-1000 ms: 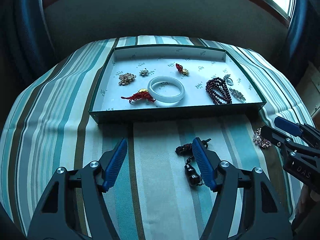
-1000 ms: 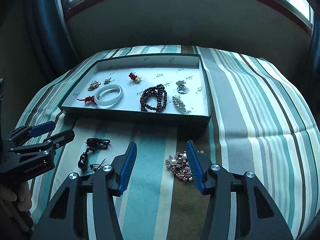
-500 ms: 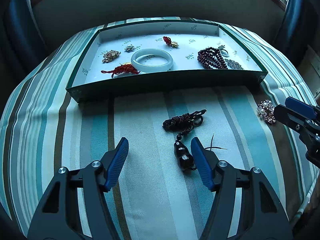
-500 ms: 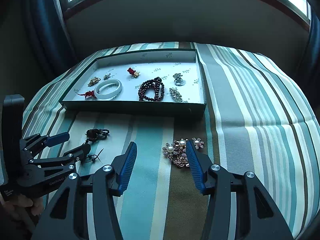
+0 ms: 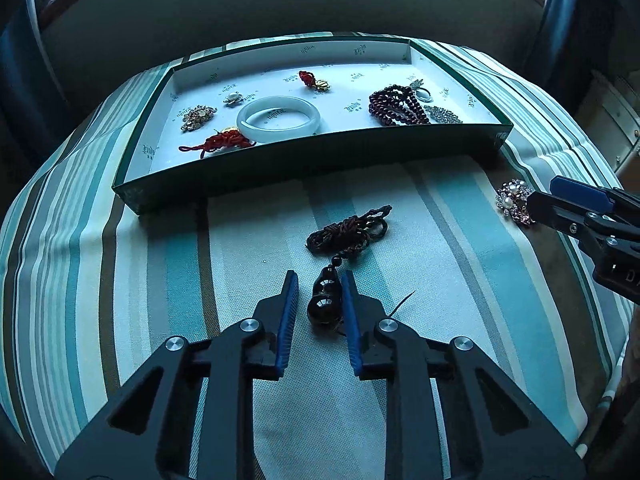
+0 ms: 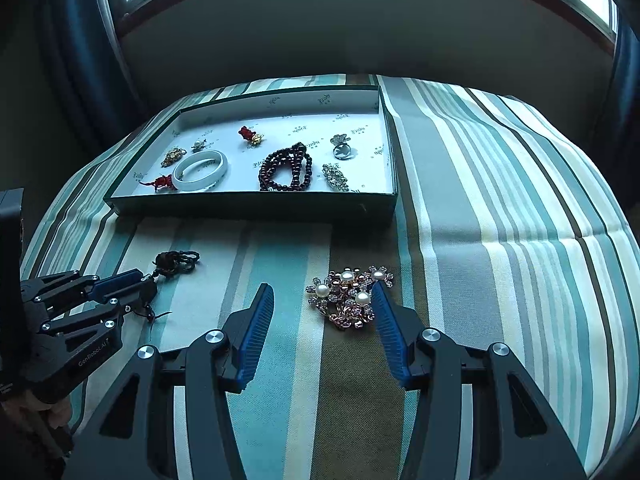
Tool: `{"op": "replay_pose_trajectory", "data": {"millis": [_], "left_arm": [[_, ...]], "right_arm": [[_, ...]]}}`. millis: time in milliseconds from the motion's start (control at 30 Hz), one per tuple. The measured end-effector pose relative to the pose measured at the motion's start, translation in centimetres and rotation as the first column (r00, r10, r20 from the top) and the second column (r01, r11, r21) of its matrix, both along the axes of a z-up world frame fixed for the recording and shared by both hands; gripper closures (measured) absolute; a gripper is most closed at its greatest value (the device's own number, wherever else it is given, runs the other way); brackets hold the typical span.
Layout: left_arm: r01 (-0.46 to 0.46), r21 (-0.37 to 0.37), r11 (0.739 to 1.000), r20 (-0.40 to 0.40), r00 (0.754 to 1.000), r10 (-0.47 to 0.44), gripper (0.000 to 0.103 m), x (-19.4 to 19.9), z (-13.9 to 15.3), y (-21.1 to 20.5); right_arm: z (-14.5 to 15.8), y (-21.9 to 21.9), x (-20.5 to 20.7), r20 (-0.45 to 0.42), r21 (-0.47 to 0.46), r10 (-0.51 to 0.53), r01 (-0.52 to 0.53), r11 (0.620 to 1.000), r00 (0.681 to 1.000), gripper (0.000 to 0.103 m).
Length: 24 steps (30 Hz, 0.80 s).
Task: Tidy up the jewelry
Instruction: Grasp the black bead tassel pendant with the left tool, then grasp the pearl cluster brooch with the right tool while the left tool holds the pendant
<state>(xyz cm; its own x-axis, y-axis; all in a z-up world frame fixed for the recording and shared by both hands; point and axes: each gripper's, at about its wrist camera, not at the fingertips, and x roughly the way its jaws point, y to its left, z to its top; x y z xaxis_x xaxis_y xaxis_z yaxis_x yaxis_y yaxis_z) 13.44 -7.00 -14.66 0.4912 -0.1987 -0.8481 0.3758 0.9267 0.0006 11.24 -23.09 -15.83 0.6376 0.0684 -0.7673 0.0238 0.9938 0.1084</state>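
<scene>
A dark gourd pendant (image 5: 325, 300) on a braided cord (image 5: 348, 232) lies on the striped cloth. My left gripper (image 5: 319, 280) has its fingers close on either side of the gourd; the right pad touches it and a small gap shows on the left. It also shows in the right wrist view (image 6: 120, 286). A pearl brooch (image 6: 349, 295) lies on the cloth between the open fingers of my right gripper (image 6: 322, 294), touching the right finger. The green tray (image 5: 320, 160) holds a white bangle (image 5: 279, 119), dark red beads (image 5: 396, 105) and several small pieces.
The tray (image 6: 256, 208) stands on the far side of the striped cloth (image 6: 500, 208). A dark wall and windows lie beyond it. The cloth drops away at the left and right edges.
My left gripper has moved forward over the gourd pendant and its fingers have narrowed around it. My right gripper has moved forward so the brooch lies between its fingers.
</scene>
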Motion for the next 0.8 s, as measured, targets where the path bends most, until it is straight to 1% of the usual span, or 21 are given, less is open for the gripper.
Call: {"op": "replay_pose_trajectory", "data": {"millis": [133, 300, 400, 500, 533, 667, 800], "left_arm": [[-0.003, -0.001, 1.000, 0.003, 1.000, 0.003, 0.086, 0.0, 0.0, 0.4], [-0.040, 0.010, 0.999, 0.029, 0.999, 0.040, 0.086, 0.2, 0.5, 2.2], [-0.072, 0.008, 0.997, 0.032, 0.997, 0.071, 0.086, 0.5, 0.7, 3.5], [-0.100, 0.007, 0.995, 0.031, 0.995, 0.099, 0.086, 0.9, 0.7, 4.5], [-0.107, 0.007, 0.994, 0.029, 0.994, 0.106, 0.086, 1.0, 0.7, 4.7], [-0.117, 0.007, 0.993, 0.024, 0.993, 0.117, 0.086, 1.2, 0.4, 5.0], [-0.117, 0.005, 0.993, 0.019, 0.993, 0.117, 0.086, 1.3, 0.0, 5.0]], "right_arm": [[-0.4, -0.3, 0.3, -0.015, -0.007, -0.006, 0.006, 1.000, 1.000, 0.052], [-1.1, -0.5, 0.7, -0.039, -0.016, -0.012, 0.011, 1.000, 0.999, 0.052], [-1.5, -0.3, 1.1, -0.050, -0.018, -0.009, 0.008, 1.000, 0.999, 0.052], [-1.8, 0.0, 1.5, -0.053, -0.034, -0.008, 0.006, 0.999, 0.999, 0.045], [-1.9, 0.1, 1.7, -0.056, -0.037, -0.009, 0.007, 0.999, 0.998, 0.045], [-2.0, 0.0, 1.7, -0.053, -0.057, -0.023, 0.020, 0.998, 0.998, 0.045], [-2.6, -0.3, 1.9, -0.068, -0.051, -0.030, 0.026, 0.998, 0.997, 0.045]]}}
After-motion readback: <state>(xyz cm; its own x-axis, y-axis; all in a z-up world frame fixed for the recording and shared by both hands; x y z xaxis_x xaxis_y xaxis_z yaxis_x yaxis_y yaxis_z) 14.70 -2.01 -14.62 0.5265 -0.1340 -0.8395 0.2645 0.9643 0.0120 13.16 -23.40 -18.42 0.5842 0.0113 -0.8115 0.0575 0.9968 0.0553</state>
